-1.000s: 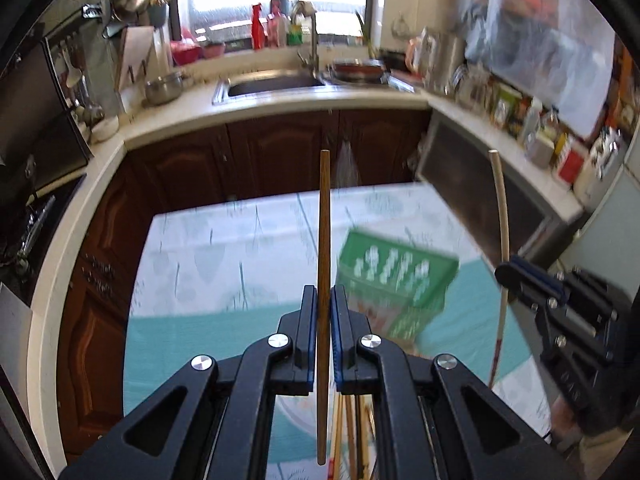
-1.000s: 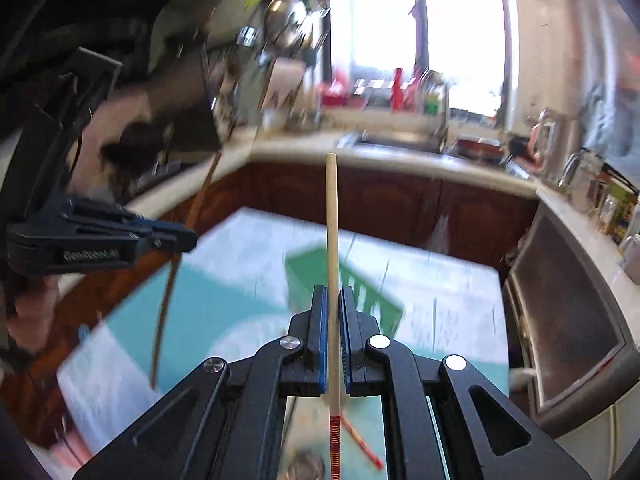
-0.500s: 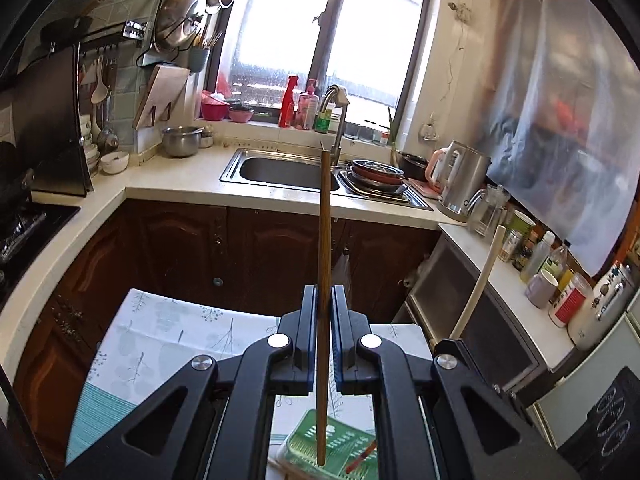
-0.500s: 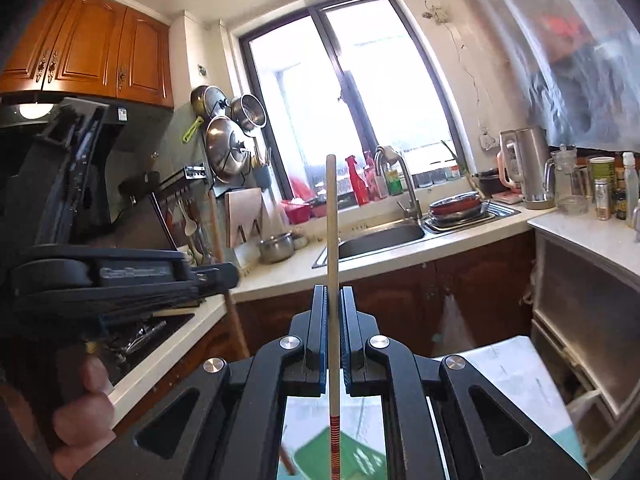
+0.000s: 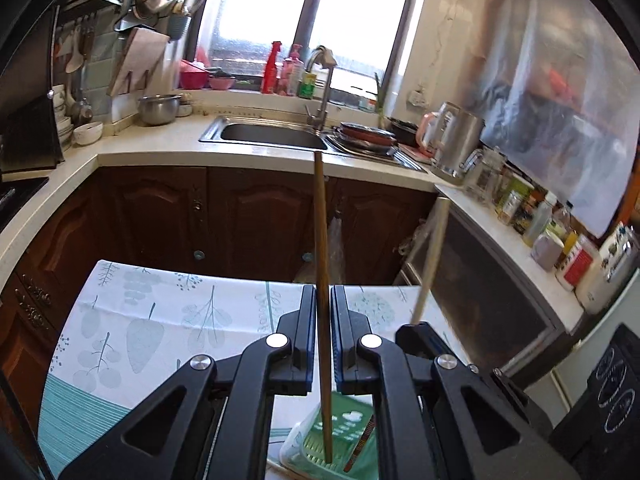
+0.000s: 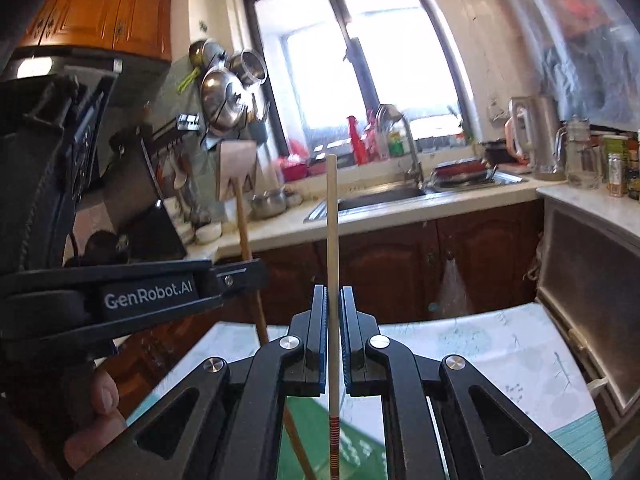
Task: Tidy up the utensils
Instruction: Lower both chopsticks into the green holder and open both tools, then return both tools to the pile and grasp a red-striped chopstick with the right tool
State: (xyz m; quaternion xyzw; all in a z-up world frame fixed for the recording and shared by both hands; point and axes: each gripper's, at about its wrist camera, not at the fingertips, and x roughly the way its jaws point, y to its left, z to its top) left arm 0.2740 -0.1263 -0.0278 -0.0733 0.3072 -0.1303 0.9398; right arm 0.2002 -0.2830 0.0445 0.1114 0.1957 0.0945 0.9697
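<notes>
Two thin, stiff, light chopsticks stand upright over the green basket (image 5: 340,436): left gripper (image 5: 324,344) clamps the brown chopstick (image 5: 322,248) mid-shaft, right gripper (image 6: 333,344) clamps the pale chopstick (image 6: 332,232); smooth, likely slippery.

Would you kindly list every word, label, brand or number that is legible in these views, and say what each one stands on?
"GenRobot.AI": white lettering on the side of the left gripper, seen in the right wrist view.
Labels on the bottles and jars along the right counter: too small and blurred to read.
Label on the green bottle by the tap: unreadable.
Red bands on the pale chopstick: a pattern, no text.
</notes>
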